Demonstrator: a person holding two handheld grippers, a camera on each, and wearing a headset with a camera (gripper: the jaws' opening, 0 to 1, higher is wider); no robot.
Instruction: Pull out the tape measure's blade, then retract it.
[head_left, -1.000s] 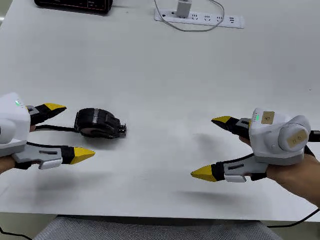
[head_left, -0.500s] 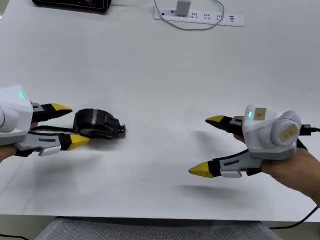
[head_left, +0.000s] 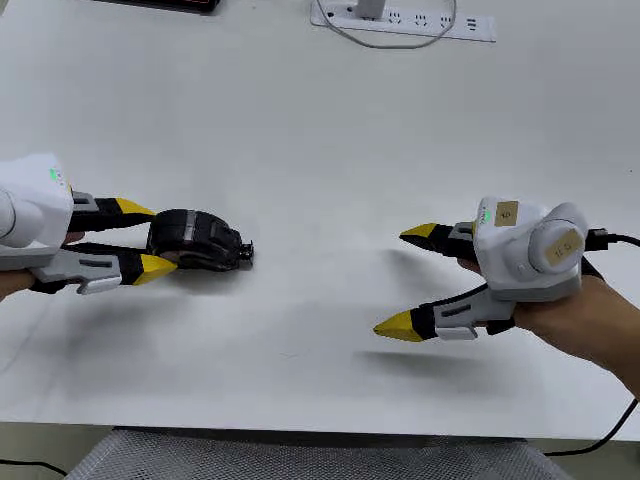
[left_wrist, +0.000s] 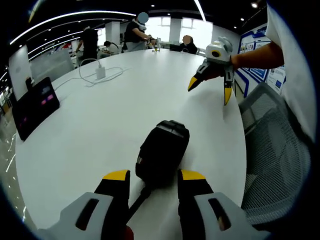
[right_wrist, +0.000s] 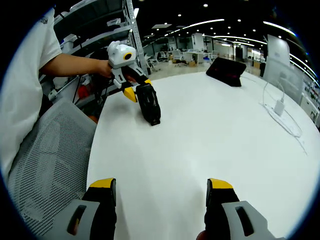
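Observation:
A black tape measure (head_left: 200, 240) lies on the white table at the left, its blade hook pointing right; no blade is drawn out. My left gripper (head_left: 150, 238) is open, its yellow tips close on either side of the case's rear end, as the left gripper view shows (left_wrist: 155, 175) around the tape measure (left_wrist: 162, 150). Whether the pads touch the case I cannot tell. My right gripper (head_left: 392, 282) hovers wide open and holds nothing, well to the right of the hook. The right gripper view looks between its jaws (right_wrist: 160, 183) at the tape measure (right_wrist: 149, 102).
A white power strip (head_left: 405, 20) with a looped cable lies at the table's far edge, and a dark device (left_wrist: 35, 107) lies at the far left. A grey mesh chair (head_left: 300, 455) sits below the near edge. Bare table lies between the grippers.
My left gripper has moved right up to the tape measure and its jaws have narrowed around the case's rear. My right gripper has drifted left, still wide open. The tape measure has not moved.

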